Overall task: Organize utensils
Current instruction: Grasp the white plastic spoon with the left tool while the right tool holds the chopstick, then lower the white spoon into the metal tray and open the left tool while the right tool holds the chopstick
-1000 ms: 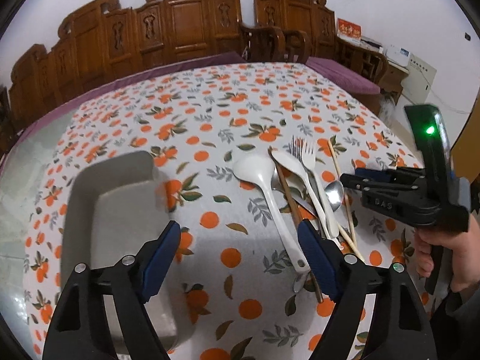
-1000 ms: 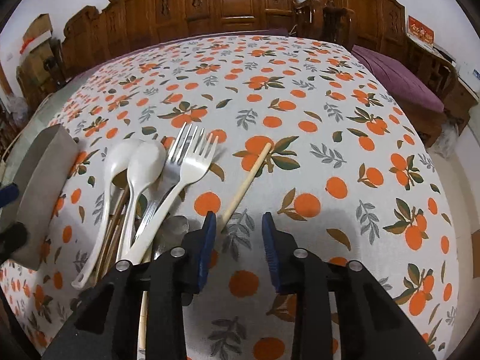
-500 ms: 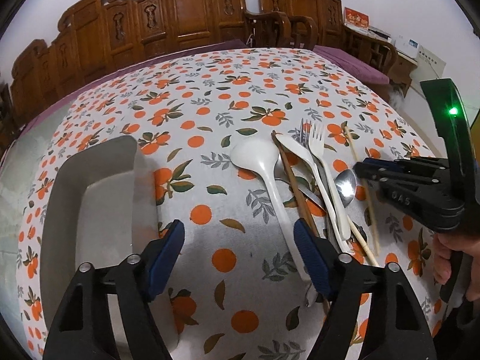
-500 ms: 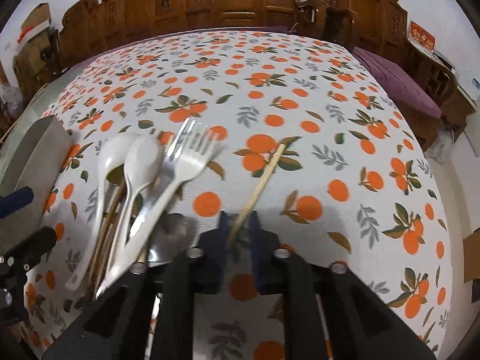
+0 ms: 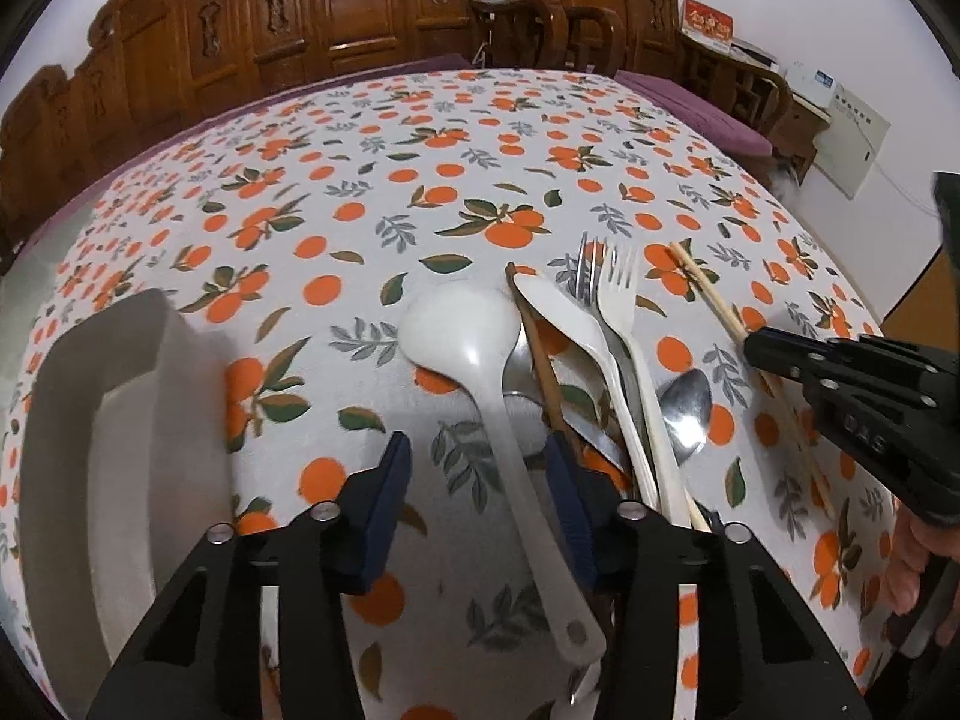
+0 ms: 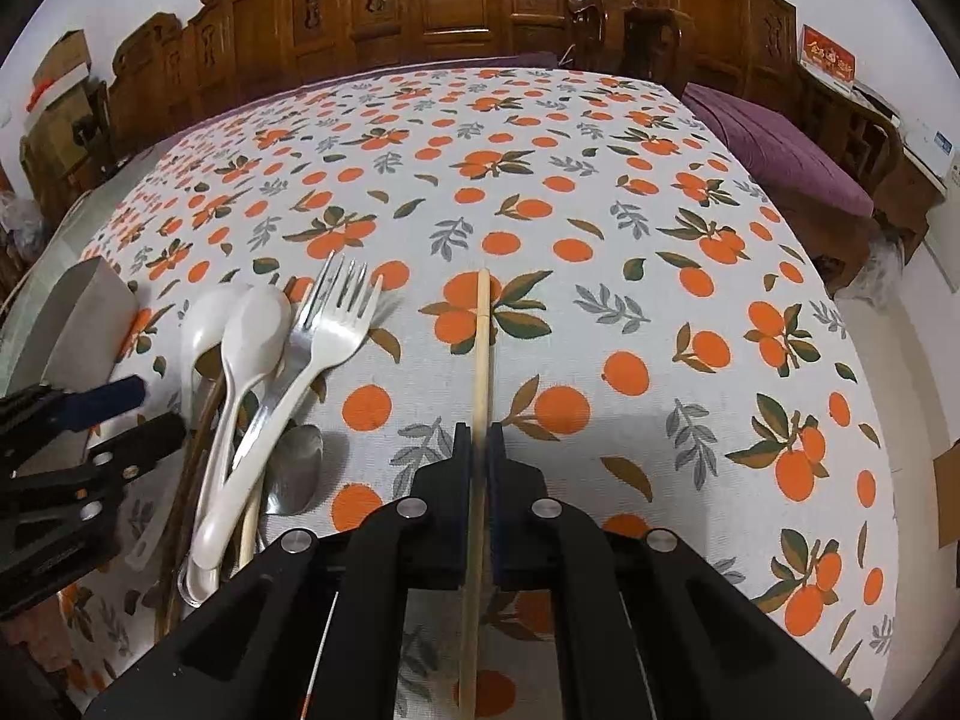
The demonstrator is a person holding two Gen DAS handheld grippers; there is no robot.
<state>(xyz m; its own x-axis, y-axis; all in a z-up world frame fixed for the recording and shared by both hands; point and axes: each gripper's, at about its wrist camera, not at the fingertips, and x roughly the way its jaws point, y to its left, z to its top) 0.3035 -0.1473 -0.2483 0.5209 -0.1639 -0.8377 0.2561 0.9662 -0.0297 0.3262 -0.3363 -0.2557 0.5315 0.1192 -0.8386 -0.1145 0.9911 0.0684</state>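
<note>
Right gripper (image 6: 478,450) was pressed together on a pale chopstick (image 6: 482,354), pinching it partway along its length; the tip pointed away over the table (image 6: 600,192). Left gripper (image 5: 477,480) was closing around the handle of the white ladle (image 5: 474,354), pads not yet touching it. The ladle lay at the left edge of the utensil pile, beside a brown chopstick (image 5: 540,354), white spoon (image 5: 570,324) and white fork (image 5: 624,312). Grey tray (image 5: 114,396) sat to the left.

Risks, as judged: the right-hand pad sat close to the brown chopstick and could catch it too. The thin chopstick could pivot or slip in its pinch. Lifting the ladle could drag neighbouring pieces.
</note>
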